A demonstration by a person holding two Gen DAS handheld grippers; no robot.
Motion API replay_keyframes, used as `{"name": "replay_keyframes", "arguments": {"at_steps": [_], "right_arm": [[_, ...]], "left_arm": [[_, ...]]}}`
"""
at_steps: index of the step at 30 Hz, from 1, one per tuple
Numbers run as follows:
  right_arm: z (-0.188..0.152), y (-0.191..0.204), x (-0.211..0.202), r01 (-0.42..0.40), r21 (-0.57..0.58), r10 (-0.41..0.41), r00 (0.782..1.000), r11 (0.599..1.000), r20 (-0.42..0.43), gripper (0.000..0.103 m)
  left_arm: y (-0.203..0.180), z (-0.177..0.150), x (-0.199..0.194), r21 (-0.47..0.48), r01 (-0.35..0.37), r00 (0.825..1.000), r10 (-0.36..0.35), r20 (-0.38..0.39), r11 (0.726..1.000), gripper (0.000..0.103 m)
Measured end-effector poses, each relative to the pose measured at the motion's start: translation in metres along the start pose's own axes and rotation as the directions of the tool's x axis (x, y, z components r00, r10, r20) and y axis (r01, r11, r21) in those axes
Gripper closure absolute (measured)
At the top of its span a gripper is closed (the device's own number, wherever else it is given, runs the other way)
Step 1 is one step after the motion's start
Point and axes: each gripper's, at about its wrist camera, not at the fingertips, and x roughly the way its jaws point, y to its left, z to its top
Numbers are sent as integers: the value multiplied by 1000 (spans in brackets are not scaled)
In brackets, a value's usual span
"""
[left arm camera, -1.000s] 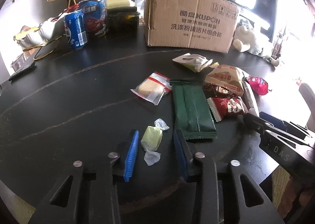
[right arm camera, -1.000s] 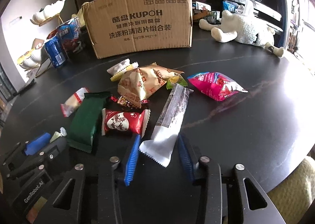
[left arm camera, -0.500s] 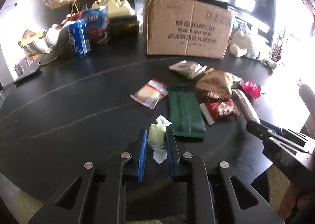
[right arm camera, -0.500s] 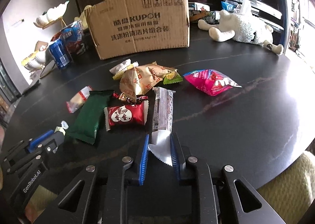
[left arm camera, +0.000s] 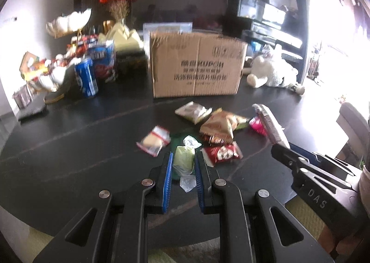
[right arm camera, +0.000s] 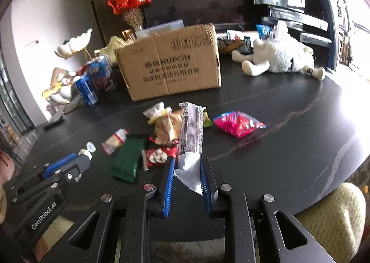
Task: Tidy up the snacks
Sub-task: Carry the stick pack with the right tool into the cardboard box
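My left gripper [left arm camera: 183,161] is shut on a small pale-green wrapped candy [left arm camera: 183,159] and holds it above the dark table [left arm camera: 69,142]. My right gripper [right arm camera: 186,166] is shut on the white end of a long grey snack bar [right arm camera: 192,130], lifted off the table and sticking forward. Loose snacks lie between them: a green packet [right arm camera: 127,157], a red packet [right arm camera: 159,155], a tan bag [right arm camera: 167,127], a pink bag [right arm camera: 238,123] and a small clear-wrapped biscuit [left arm camera: 153,140]. A cardboard box [left arm camera: 196,66] stands behind them.
A blue can [left arm camera: 86,77], a snack bag [left arm camera: 103,62] and shell-shaped dishes [left arm camera: 68,22] crowd the back left. A white plush toy [right arm camera: 281,57] lies at the back right. The table's front edge [right arm camera: 323,191] runs near a yellow cushion [right arm camera: 335,216].
Both grippers closed, the left on the green candy and the right on the bar's white end. Both then rose, lifting candy and bar off the table.
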Motion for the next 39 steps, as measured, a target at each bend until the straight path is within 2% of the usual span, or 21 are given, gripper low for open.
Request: {"name": "replay_keyframes", "arguments": {"at_steps": [7, 10, 13, 19, 22, 28, 35, 39], "right_arm": [[19, 9, -18, -28, -49, 32, 996, 998, 81, 81], [30, 9, -21, -31, -61, 37, 995, 998, 98, 81], [42, 7, -22, -33, -70, 40, 993, 997, 107, 81], [73, 2, -20, -53, -46, 59, 990, 998, 126, 81], [89, 3, -21, -42, -54, 50, 985, 998, 163, 80], [125, 6, -14, -62, -68, 73, 981, 996, 180, 80], [164, 5, 9, -94, -71, 105, 982, 993, 157, 80], [185, 6, 24, -104, -73, 113, 984, 992, 139, 80]], "left_arm": [[-9, 25, -20, 44, -2, 996, -2, 92, 999, 83], [-9, 37, -20, 46, 18, 994, -23, 107, 999, 83], [-14, 47, -19, 74, 8, 991, -18, 133, 997, 83], [-14, 74, -11, 68, 42, 990, -51, 135, 997, 83], [-14, 92, -7, 82, 30, 988, -42, 151, 996, 83], [-12, 130, 5, 101, 31, 987, -47, 155, 994, 83], [-10, 171, 20, 132, 10, 986, -32, 166, 991, 83], [-6, 193, 36, 128, 27, 989, -45, 142, 991, 83]]}}
